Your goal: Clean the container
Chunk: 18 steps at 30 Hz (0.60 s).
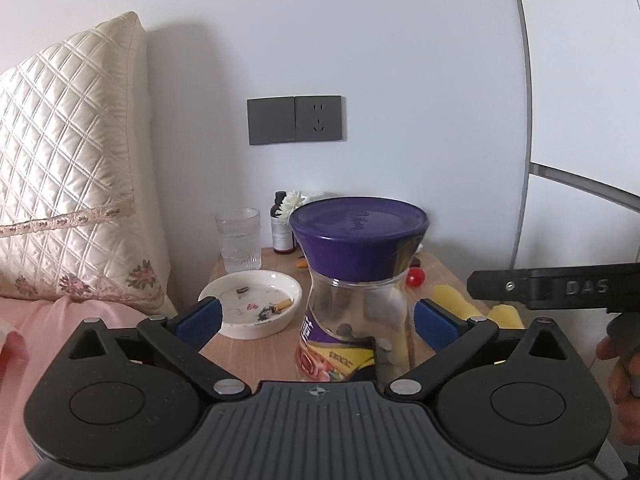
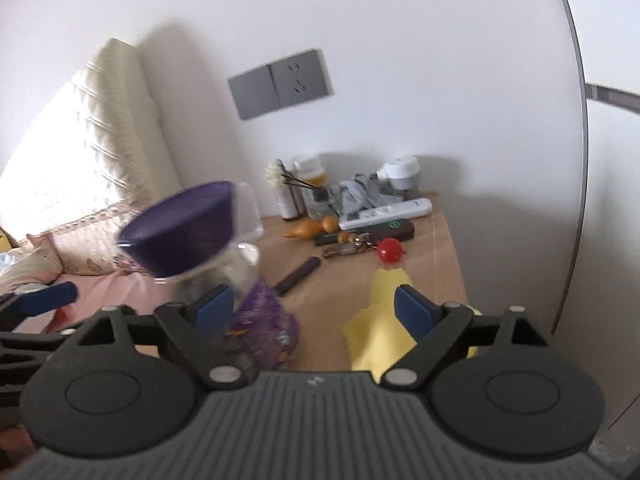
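A clear glass jar point(image 1: 352, 312) with a purple lid point(image 1: 360, 236) and a colourful label stands on the wooden bedside table point(image 1: 256, 356). My left gripper point(image 1: 318, 320) is open, its blue pads either side of the jar and apart from it. A white dish point(image 1: 252, 304) with a cigarette butt and ash sits left of the jar. In the right wrist view the jar point(image 2: 224, 268) is at the left, blurred. My right gripper point(image 2: 314, 310) is open and empty above a yellow cloth point(image 2: 380, 320).
A glass of water point(image 1: 239, 238), a small brown bottle point(image 1: 282, 222), a red ball point(image 2: 390, 250), remote controls point(image 2: 386, 212), keys and several small items crowd the back of the table. A quilted pillow point(image 1: 68, 168) and pink bedding lie left. A wall socket point(image 1: 296, 120) is above.
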Each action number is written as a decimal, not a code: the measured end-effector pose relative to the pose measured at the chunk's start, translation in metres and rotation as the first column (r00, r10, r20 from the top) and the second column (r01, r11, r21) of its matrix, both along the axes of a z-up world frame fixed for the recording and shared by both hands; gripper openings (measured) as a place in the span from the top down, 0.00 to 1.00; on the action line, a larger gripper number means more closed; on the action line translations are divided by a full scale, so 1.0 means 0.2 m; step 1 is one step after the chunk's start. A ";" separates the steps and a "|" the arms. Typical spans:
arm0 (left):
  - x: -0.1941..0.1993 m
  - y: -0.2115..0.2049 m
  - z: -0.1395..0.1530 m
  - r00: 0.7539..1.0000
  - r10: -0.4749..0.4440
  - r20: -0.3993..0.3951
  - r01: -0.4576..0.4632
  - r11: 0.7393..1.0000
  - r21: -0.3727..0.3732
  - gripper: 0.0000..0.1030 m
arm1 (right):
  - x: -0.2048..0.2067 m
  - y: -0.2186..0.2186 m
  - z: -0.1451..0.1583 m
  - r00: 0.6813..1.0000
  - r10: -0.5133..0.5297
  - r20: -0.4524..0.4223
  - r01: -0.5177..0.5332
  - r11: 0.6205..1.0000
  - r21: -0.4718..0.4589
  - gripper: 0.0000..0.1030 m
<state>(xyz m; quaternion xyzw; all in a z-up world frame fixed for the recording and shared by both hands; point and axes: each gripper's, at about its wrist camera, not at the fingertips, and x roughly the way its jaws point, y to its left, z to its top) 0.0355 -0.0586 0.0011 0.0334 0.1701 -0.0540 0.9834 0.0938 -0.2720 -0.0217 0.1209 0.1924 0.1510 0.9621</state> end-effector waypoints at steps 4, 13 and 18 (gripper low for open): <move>-0.13 0.03 0.05 1.000 0.015 0.001 -0.015 1.000 0.013 0.00 | -0.12 0.02 0.05 1.000 0.004 0.006 -0.004 0.999 0.035 0.08; -0.11 0.12 0.09 0.996 0.085 0.009 -0.085 0.996 -0.037 0.00 | -0.24 0.07 0.02 0.999 -0.001 -0.033 0.002 1.000 0.031 0.08; 0.03 0.11 0.09 0.996 0.089 -0.001 -0.089 0.995 -0.045 0.00 | -0.25 0.08 -0.03 0.998 -0.025 -0.051 0.027 0.999 0.038 0.00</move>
